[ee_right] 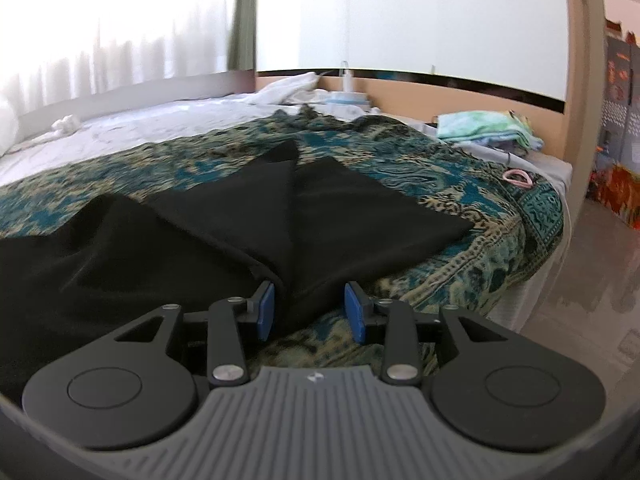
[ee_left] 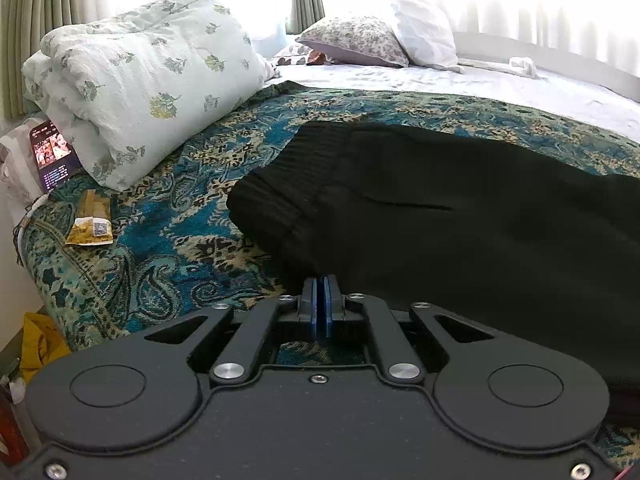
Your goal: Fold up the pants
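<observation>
Black pants [ee_left: 460, 216] lie flat on a teal paisley bedspread [ee_left: 168, 216]. Their ribbed waistband [ee_left: 288, 184] faces left in the left wrist view. My left gripper [ee_left: 320, 280] is shut, its blue pads together, right at the near edge of the pants by the waistband; no cloth shows between the pads. In the right wrist view the pant legs [ee_right: 248, 220] spread out with their ends pointing away. My right gripper [ee_right: 310, 296] is open, its blue pads apart, with the near edge of a leg lying between them.
A folded floral duvet [ee_left: 140, 84] and pillows [ee_left: 360, 40] lie at the bed's left and far end. A phone [ee_left: 50, 156] and a yellow packet [ee_left: 90, 228] sit near the left edge. Folded cloths [ee_right: 488, 128] and a pink ring [ee_right: 518, 178] lie at the right corner. Floor [ee_right: 592, 264] is beyond.
</observation>
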